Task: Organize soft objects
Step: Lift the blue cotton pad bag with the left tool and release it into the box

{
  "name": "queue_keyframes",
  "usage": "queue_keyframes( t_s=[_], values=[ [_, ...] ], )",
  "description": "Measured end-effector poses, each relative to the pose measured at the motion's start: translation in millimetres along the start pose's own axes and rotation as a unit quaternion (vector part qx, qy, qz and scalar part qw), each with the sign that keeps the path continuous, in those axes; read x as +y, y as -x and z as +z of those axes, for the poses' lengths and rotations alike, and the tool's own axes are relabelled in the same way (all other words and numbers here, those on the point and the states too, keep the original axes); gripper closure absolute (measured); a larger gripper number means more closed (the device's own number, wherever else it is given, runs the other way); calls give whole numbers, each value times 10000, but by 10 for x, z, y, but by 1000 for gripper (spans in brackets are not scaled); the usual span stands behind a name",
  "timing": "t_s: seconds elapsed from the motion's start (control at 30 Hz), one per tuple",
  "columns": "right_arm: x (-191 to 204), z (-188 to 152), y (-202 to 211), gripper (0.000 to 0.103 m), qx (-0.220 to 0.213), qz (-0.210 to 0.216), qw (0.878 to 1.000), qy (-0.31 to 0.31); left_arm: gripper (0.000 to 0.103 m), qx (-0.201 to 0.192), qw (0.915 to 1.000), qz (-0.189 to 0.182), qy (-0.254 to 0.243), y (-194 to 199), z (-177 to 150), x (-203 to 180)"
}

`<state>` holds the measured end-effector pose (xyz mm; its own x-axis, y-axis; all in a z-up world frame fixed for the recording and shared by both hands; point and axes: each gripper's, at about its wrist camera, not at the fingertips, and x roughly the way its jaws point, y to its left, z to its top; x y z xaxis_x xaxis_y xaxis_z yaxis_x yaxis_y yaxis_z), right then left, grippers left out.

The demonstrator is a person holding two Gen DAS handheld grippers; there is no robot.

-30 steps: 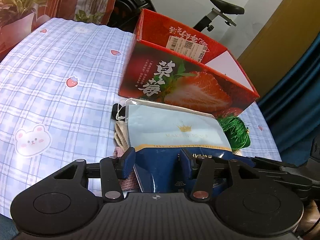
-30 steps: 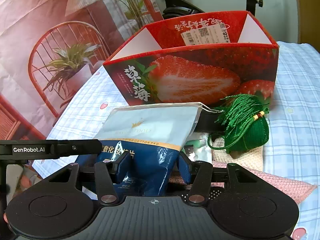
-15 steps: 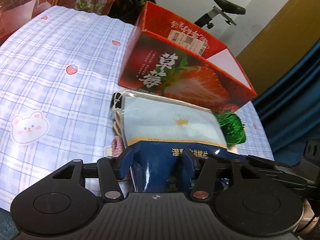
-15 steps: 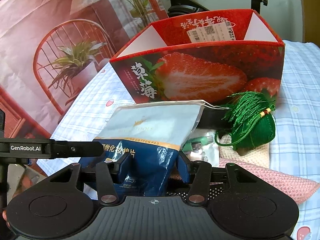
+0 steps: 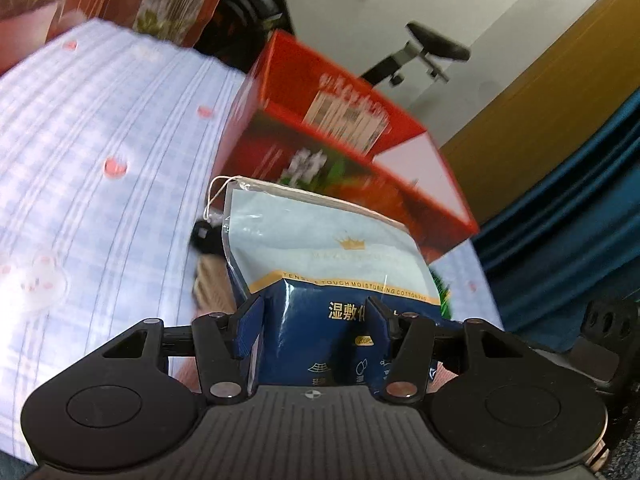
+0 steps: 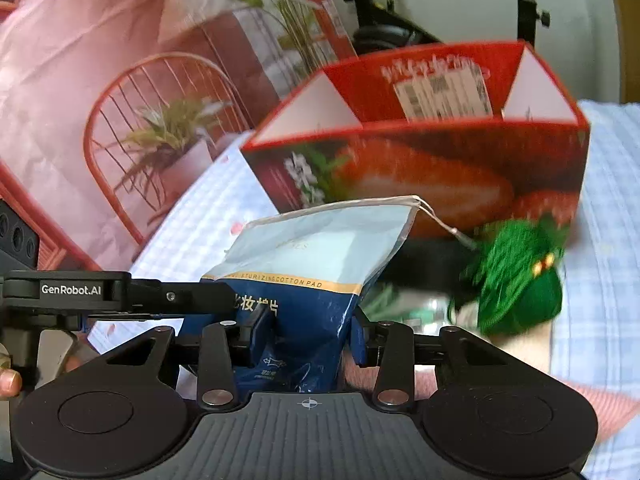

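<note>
Pouch (image 5: 320,248) held clear of the cloth, just before the box (image 6: 420,168), both grippers sharing the load. Left gripper (image 5: 316,320) clamped across its dark base (jaws just eased wider); right gripper (image 6: 308,336) pinching, jaws just tightened. Tassel (image 6: 520,284) beside the box, unsorted.

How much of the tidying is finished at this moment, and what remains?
Nothing visibly lies in the strawberry box yet, though its floor is hidden. In hand: the cotton pad bag, with the left gripper and right gripper both around its lower end; the right gripper's jaws have just been closing on it. Left: the green tassel ball and the pink cloth on the table.
</note>
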<state>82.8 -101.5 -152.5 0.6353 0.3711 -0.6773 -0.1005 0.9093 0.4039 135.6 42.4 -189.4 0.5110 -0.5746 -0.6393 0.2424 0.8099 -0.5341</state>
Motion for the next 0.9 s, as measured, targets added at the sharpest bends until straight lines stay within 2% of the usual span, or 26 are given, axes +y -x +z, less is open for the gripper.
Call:
queue_keyframes(
  t_s=[0.3,0.53,0.9],
  values=[
    [120,380,276,65,-603,165,9976,315,46,-700,9961,-143,-520,336,356,-379],
    [163,812,421,65,-953,145,9939,542,46,-1006,9909,-144,-882,308,692,-688],
    [-55,1457,366,65,-1205,35,9903,689,46,-1020,9897,-336,-948,-33,1222,-730]
  ],
)
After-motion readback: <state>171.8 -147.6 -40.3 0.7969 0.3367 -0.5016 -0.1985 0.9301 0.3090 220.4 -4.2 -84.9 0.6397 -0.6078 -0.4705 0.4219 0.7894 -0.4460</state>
